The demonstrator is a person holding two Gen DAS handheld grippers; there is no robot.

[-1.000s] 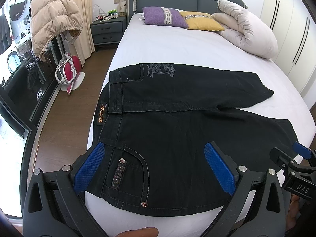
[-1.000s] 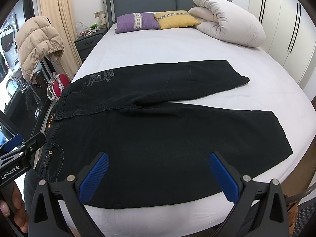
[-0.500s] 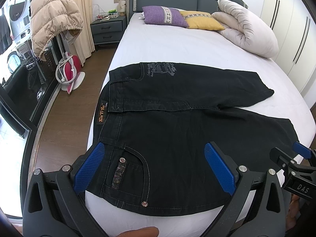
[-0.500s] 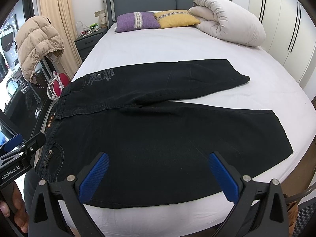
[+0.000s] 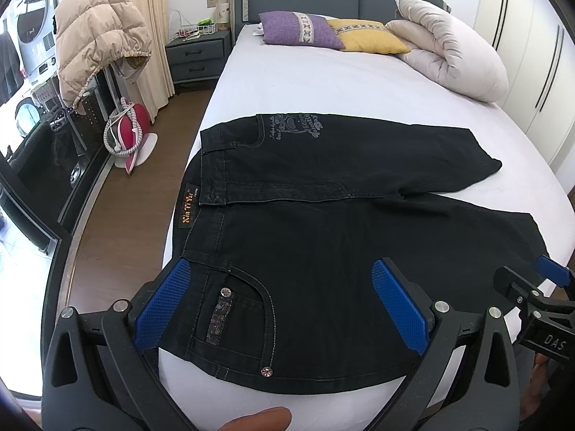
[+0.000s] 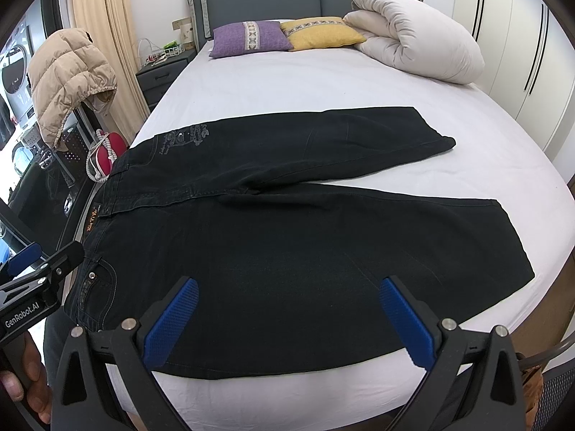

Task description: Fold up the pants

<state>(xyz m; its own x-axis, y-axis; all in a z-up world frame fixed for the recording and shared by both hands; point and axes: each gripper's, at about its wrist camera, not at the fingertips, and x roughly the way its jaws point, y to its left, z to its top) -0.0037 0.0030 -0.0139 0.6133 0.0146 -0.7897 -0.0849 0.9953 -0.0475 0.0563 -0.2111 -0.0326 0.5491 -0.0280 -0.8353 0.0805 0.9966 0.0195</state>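
Black pants point(image 5: 323, 222) lie spread flat on the white bed point(image 5: 323, 82), waistband to the left, two legs fanned out to the right; they also show in the right wrist view point(image 6: 305, 237). My left gripper point(image 5: 284, 301) is open and empty, hovering over the near pocket and waist end. My right gripper point(image 6: 287, 316) is open and empty, hovering over the near leg close to the bed's front edge. The right gripper shows at the far right of the left wrist view point(image 5: 539, 298); the left gripper shows at the left of the right wrist view point(image 6: 32, 280).
Purple pillow point(image 5: 298, 30), yellow pillow point(image 5: 370, 36) and a rolled white duvet point(image 5: 456, 57) lie at the head of the bed. A nightstand point(image 5: 197, 57), a beige puffer jacket point(image 5: 97, 43) and a red bag point(image 5: 129, 129) stand left of the bed. Wardrobe doors point(image 5: 532, 54) are on the right.
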